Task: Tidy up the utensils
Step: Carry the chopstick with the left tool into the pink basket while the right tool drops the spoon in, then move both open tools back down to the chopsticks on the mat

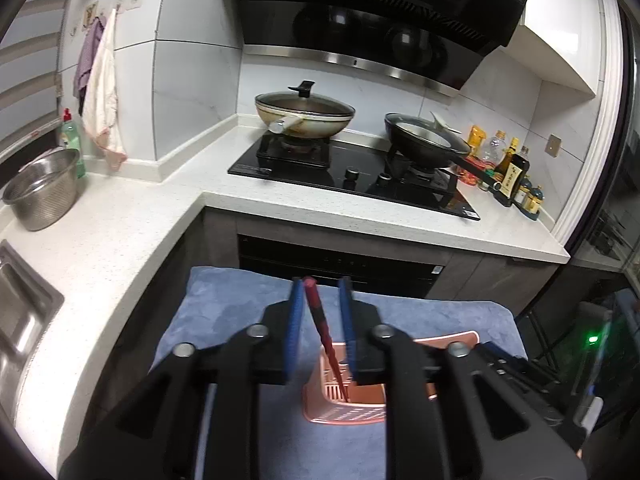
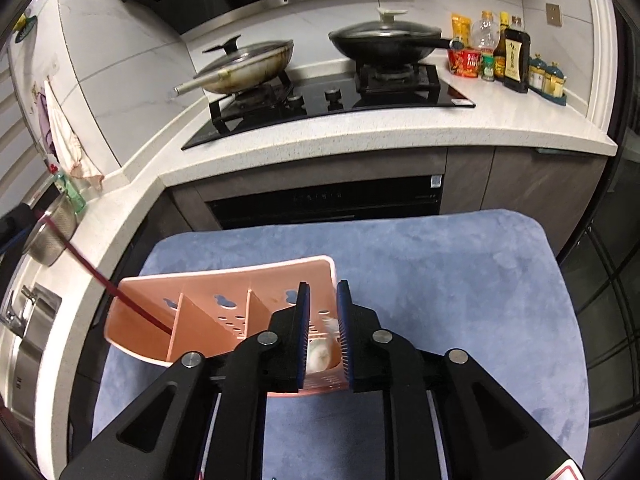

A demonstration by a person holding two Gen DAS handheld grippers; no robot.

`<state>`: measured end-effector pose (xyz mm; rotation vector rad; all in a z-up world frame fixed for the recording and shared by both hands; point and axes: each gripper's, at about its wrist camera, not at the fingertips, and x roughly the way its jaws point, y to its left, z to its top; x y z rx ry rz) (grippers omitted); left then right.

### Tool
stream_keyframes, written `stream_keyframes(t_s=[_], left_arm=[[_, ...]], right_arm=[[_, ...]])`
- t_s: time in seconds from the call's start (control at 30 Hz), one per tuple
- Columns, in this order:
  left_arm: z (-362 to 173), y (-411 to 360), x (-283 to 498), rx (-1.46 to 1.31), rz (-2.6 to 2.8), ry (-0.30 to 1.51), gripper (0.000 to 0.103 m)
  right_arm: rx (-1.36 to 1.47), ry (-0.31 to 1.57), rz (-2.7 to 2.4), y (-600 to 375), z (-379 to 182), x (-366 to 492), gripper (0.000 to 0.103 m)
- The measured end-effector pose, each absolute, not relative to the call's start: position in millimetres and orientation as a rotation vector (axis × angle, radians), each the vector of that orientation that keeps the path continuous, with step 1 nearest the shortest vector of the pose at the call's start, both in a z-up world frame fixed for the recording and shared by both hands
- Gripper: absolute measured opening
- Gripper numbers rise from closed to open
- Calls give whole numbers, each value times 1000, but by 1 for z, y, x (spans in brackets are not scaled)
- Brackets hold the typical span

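Note:
A pink slotted utensil holder (image 2: 216, 312) with three compartments stands on a blue cloth (image 2: 440, 280); it also shows in the left wrist view (image 1: 344, 404). A red chopstick (image 1: 324, 332) stands tilted with its tip in the holder's left compartment (image 2: 132, 304). My left gripper (image 1: 322, 284) is open around the chopstick's upper end, not touching it. My right gripper (image 2: 323, 288) is open over the right compartment, where a white object (image 2: 320, 354) lies, partly hidden by the fingers.
A white L-shaped counter (image 2: 360, 132) holds a gas hob (image 2: 328, 96) with two lidded pans (image 2: 248, 64), bottles (image 2: 516, 56) at the right, a steel colander (image 1: 44, 192) and a sink (image 1: 20, 312) at the left. An oven (image 2: 328, 200) sits below.

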<state>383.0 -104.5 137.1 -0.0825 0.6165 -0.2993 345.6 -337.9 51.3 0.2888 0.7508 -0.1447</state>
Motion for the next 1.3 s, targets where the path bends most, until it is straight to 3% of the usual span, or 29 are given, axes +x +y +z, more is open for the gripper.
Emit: stream_keyframes(t_s=[0.13,0.2,0.43,0.87,1.3], left_arm=[[147,-96,368,-95,-292,597,38],[150,-91,356,-90,-289,588,39],[134,-64,295,-66,-273,615,40],[17,-11,169,-7,-221,836,40],[-48,-1,107,9,-238,988,40]], right_arm=[[293,714,-143,-337,69,322,21],[299,697,-138,-336,76,306,27],[317,689,-124,-324,78,223,30],[218,868,-170,-270,-13,72,31],[223,982,-134,-237,-72,28,31]])
